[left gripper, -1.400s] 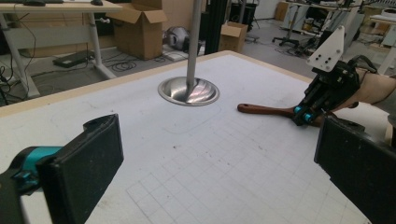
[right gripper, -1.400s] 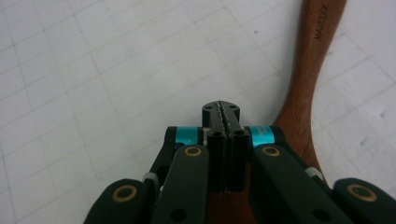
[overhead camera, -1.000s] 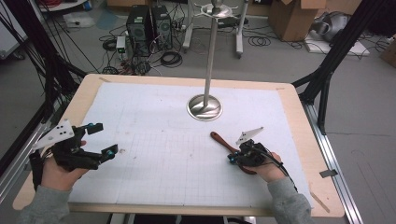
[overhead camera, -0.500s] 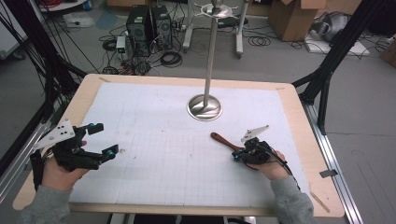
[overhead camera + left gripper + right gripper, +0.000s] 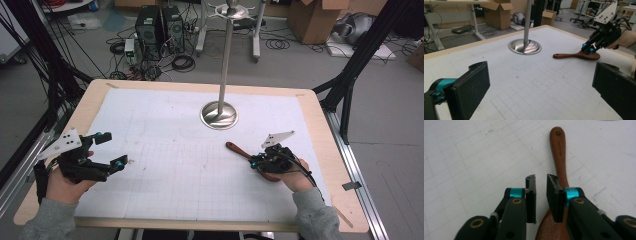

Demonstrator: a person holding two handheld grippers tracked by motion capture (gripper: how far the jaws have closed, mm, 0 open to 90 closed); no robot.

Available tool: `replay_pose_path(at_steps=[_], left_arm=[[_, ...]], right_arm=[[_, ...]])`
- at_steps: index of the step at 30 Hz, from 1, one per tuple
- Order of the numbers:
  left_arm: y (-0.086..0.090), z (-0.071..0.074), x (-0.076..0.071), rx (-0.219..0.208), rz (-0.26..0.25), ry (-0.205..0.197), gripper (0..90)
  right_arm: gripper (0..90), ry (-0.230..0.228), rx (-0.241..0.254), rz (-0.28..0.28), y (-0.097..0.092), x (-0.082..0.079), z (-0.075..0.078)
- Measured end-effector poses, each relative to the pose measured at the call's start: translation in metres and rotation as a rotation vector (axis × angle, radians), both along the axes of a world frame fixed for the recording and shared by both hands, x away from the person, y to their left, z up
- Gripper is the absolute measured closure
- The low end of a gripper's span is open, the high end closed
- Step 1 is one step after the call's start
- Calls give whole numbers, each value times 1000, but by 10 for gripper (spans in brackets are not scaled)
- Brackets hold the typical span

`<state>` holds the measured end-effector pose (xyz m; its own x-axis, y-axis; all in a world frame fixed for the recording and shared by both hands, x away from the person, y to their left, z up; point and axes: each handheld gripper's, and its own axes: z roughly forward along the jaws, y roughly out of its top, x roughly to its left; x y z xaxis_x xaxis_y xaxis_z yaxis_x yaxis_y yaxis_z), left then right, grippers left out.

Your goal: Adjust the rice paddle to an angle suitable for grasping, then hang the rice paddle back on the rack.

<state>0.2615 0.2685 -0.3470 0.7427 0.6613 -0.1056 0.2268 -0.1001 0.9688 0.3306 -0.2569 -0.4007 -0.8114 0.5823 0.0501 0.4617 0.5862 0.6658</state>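
A brown wooden spoon [image 5: 237, 149] lies flat on the white gridded mat, right of centre, with its handle pointing toward the metal stand. My right gripper [image 5: 541, 180] hovers low over the spoon's bowl end [image 5: 559, 147]. Its jaws have just been opening and stand a narrow gap apart, with only the mat showing between them. The spoon runs under the right-hand jaw. The left gripper view also shows the right gripper [image 5: 587, 48] above the spoon [image 5: 574, 55]. My left gripper [image 5: 112, 149] rests at the mat's left side, wide open and holding nothing [image 5: 541, 75].
A metal stand with a round base [image 5: 219, 115] and a tall pole rises from the back middle of the mat [image 5: 524, 46]. The wooden table edge [image 5: 320, 125] frames the mat. Boxes, cables and computers lie on the floor beyond.
The right hand has edged slightly rightward over the spoon. The spoon and the left hand have kept still.
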Motion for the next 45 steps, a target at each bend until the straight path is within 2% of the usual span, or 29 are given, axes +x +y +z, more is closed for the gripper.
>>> replay_pose_path(at_steps=[4, 9, 12, 16, 20, 24, 45], left_arm=[[1, 0, -1, 2, 5, 0, 18], [4, 0, -3, 0, 12, -1, 18], [6, 0, -3, 1, 16, -1, 18], [5, 0, -4, -1, 15, -3, 18], [4, 0, -4, 0, 13, 0, 18], [4, 0, -3, 2, 14, -1, 18], [4, -1, -4, 5, 11, 2, 18]], right_arm=[[642, -1, -30, 14, 6, 2, 3], [440, -3, -7, -19, 6, 8, 10], [315, 17, 5, -27, 5, 12, 12], [151, 13, -6, -45, 5, 14, 11], [103, 10, 23, -46, 1, 16, 12], [101, 9, 38, -46, -3, 17, 13], [127, 21, -59, -20, 7, 24, 7]])
